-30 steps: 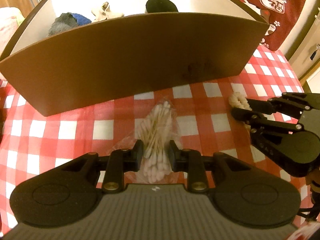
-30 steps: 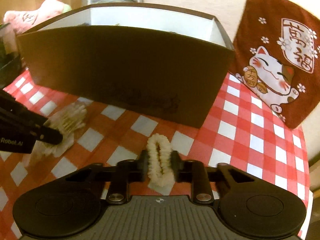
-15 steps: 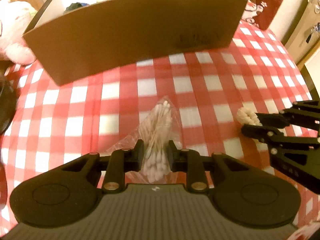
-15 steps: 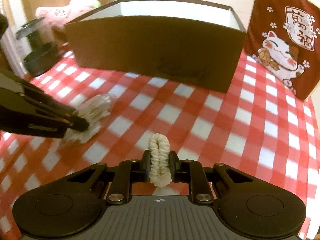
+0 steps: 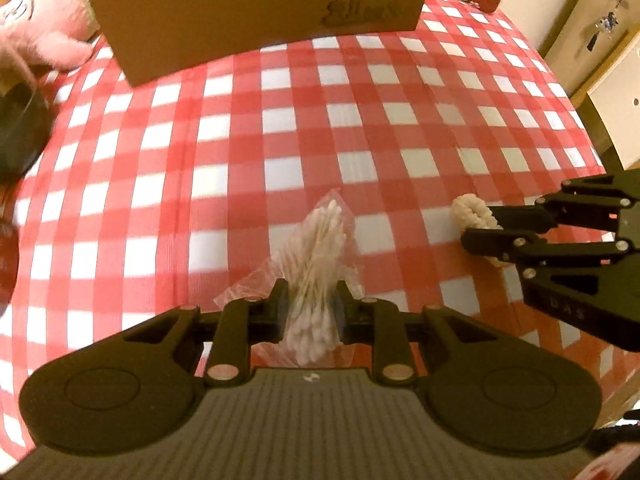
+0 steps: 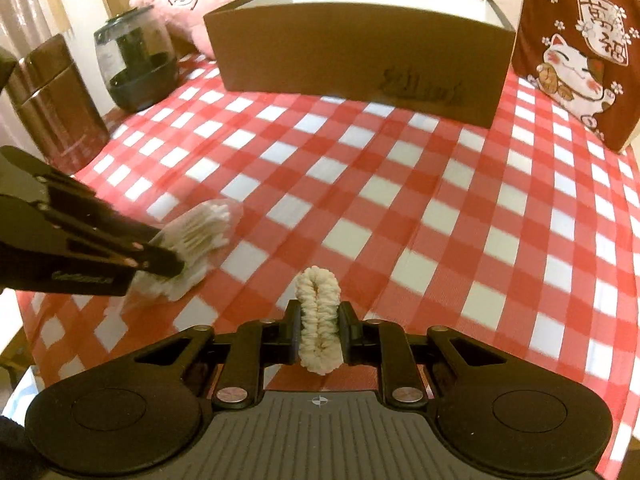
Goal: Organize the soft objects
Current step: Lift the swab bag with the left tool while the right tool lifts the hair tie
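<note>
My left gripper (image 5: pixel 310 300) is shut on a clear bag of cotton swabs (image 5: pixel 320 256) and holds it above the red checked cloth. The bag also shows in the right wrist view (image 6: pixel 196 236), in the left gripper (image 6: pixel 176 266). My right gripper (image 6: pixel 319 320) is shut on a cream scrunchie (image 6: pixel 319 320), also held above the cloth. In the left wrist view the scrunchie (image 5: pixel 468 216) sits in the right gripper (image 5: pixel 476 226) at the right. The brown cardboard box (image 6: pixel 360 52) stands at the far side of the table, well away from both grippers.
A pink plush toy (image 6: pixel 192 0) lies left of the box. A dark glass jar (image 6: pixel 136 64) and a brown container (image 6: pixel 56 100) stand at the left edge. A red lucky-cat cushion (image 6: pixel 576 48) leans at the right. A cabinet (image 5: pixel 600 40) stands beyond the table's right edge.
Both grippers have pulled back from the box and risen, each still holding its object. The box now looks smaller and farther away in both views.
</note>
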### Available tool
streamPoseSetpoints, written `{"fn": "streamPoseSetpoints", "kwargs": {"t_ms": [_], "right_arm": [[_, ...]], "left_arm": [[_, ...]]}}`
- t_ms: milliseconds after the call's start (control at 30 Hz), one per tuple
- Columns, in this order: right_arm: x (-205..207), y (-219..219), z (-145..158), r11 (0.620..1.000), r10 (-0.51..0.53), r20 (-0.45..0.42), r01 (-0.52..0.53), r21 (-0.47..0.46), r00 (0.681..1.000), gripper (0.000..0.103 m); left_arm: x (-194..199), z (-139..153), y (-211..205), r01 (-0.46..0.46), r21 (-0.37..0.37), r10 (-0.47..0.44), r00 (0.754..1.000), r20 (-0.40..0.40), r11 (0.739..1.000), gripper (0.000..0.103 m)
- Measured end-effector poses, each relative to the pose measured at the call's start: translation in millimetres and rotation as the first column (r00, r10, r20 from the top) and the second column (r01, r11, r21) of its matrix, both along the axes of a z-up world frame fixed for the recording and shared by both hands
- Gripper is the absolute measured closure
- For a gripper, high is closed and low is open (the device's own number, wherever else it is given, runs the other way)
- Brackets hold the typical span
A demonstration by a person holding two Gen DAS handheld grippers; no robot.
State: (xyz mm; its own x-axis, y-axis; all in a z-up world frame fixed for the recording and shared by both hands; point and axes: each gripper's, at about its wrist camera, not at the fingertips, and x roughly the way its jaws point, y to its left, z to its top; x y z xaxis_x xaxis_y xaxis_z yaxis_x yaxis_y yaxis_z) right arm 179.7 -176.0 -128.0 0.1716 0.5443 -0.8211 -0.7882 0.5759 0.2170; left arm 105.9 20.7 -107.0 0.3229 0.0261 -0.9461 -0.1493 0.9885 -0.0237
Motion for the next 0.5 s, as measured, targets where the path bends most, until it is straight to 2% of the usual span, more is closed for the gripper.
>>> {"fn": "streamPoseSetpoints", "kwargs": {"t_ms": [100, 133, 267, 400, 500], "right_arm": [[-3, 1, -3, 1.0, 0.0, -0.002, 0.0, -0.008, 1.0, 0.083], [-4, 1, -4, 1.0, 0.0, 0.001, 0.0, -0.01, 1.0, 0.083], [-4, 3, -7, 1.0, -0.013, 0.0, 0.013, -0.011, 1.0, 0.082], [-4, 3, -9, 1.0, -0.028, -0.005, 0.028, 0.009, 1.0, 0.07], [-7, 5, -9, 1.0, -0.03, 0.005, 0.03, 0.009, 1.0, 0.067]], "left_arm": [[-1, -2, 4, -0.036, -0.022, 0.036, 0.999, 0.002, 0.999, 0.075], [-1, -3, 5, -0.047, -0.028, 0.046, 0.999, -0.002, 0.999, 0.07], [1, -5, 9, -0.066, -0.044, 0.066, 0.998, -0.001, 0.997, 0.064], [6, -8, 8, -0.079, -0.065, 0.079, 0.997, -0.001, 0.995, 0.06], [9, -10, 4, -0.078, -0.074, 0.078, 0.997, 0.0, 0.994, 0.056]]}}
